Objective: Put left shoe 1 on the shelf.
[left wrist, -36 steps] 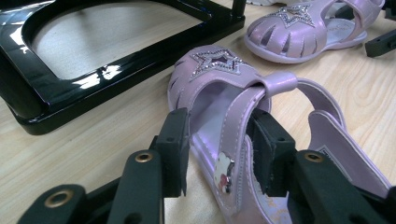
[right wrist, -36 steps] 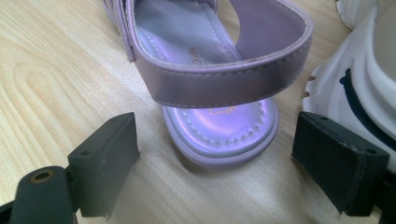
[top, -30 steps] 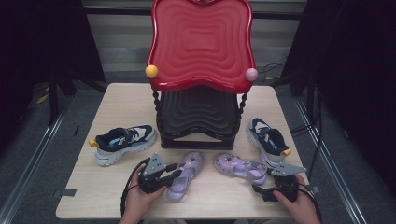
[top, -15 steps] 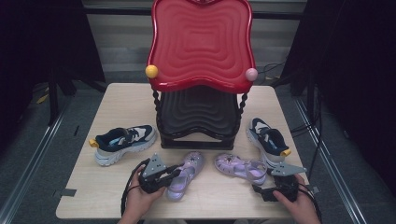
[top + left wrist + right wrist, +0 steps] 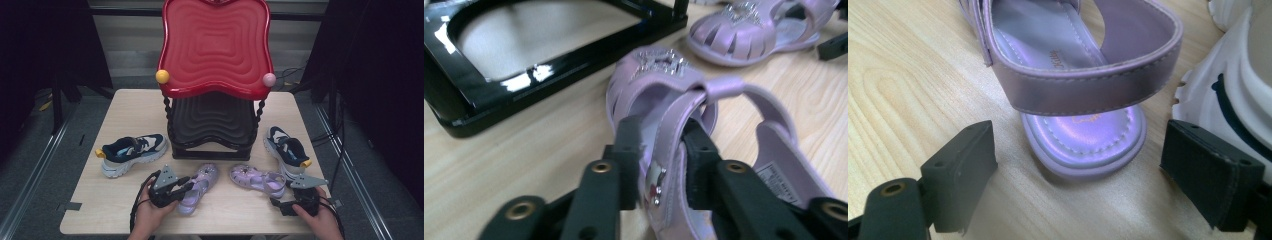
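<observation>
Near the bench's front edge, the left tool (image 5: 659,165) pinches the left sandal's (image 5: 197,187) strap while the right tool (image 5: 1088,185) gapes behind the right sandal's (image 5: 1073,75) heel, likely needing to close next.

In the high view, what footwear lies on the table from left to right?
Left sneaker → left sandal, gripped by the left gripper → right sandal → right sneaker.

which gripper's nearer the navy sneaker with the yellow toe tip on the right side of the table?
Right. The right gripper sits just in front of that sneaker; the left gripper is across the table, shut on a purple sandal.
</observation>
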